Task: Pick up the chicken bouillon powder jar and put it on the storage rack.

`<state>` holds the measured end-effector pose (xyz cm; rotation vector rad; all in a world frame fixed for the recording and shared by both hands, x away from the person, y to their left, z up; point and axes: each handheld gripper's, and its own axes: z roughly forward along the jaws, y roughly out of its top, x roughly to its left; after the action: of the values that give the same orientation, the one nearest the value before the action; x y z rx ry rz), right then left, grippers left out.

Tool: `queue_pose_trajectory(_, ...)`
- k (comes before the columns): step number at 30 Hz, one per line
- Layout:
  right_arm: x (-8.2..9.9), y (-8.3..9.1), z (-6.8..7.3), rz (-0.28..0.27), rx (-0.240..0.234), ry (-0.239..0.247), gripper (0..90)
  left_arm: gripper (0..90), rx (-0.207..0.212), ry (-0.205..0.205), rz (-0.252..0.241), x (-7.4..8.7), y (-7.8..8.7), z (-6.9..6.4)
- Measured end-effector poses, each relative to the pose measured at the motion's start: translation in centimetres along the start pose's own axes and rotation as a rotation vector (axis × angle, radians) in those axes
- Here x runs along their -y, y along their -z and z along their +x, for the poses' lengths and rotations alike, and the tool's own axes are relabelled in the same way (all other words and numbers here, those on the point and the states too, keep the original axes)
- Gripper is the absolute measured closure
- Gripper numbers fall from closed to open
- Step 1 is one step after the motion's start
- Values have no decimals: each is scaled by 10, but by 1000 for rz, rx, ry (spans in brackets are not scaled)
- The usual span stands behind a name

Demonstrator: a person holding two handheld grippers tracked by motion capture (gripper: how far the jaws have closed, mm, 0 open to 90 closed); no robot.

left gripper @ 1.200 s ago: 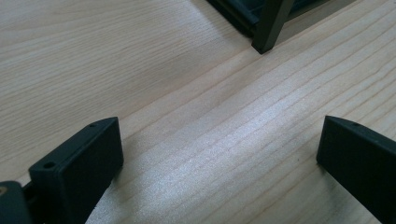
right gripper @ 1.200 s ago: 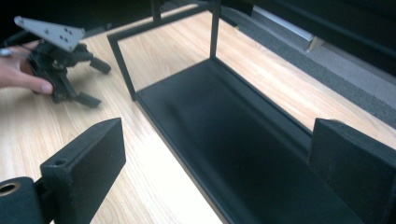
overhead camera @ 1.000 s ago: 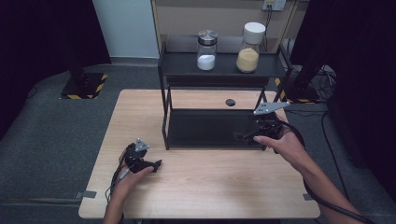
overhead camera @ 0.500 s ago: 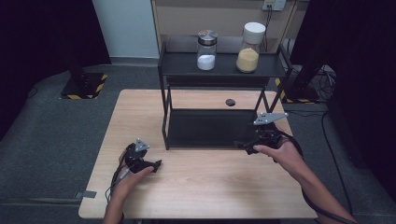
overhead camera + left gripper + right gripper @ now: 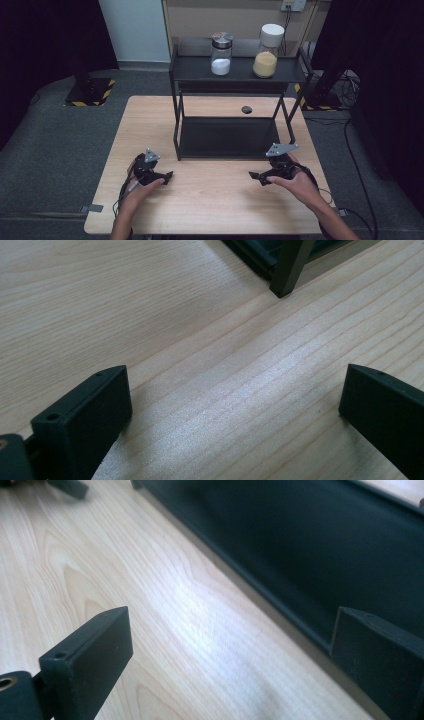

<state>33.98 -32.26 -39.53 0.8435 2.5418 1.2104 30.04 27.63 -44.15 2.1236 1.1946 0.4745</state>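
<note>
The wooden worktop carries a black two-tier rack at its far half, and both of the rack's jars sit on its upper shelf, well apart from either hand. The jar with the white lid, partly filled with a tan, grainy stuff, stands to the right; the jar with the metal lid, holding a low layer of white powder, stands just beside it to the left. The rack's lower shelf lies bare, and a small dark round thing rests on the worktop behind it; what it is cannot be told. On this showing the jars already look stowed and the work appears to be at rest, either finished or not begun, with nothing in hand. The right claw hovers low over the worktop just in front of the rack's right front leg, jaws spread wide with nothing between them; the right gripper view shows bare wood and the dark edge of the lower shelf between its jaws. The left claw sits low near the rack's left front leg, also gaping wide and empty, and the left gripper view shows plain wood grain with the foot of that leg ahead. If anything is left to do, it would start with a reach up to the top shelf.
</note>
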Motion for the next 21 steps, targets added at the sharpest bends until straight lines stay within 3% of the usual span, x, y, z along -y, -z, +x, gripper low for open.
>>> queue_pose_trajectory(11, 44, -7, -2, 56, 56, -37, 46, 0, -1, 1, 0, 0, 0, 0)
queue_pose_trajectory(13, 48, -7, 0, 60, 77, -27, 53, 0, -1, 1, 0, 0, 0, 0)
queue_pose_trajectory(21, 58, -9, -4, 83, 82, -43, 50, 0, -2, 2, -1, 0, 0, -1)
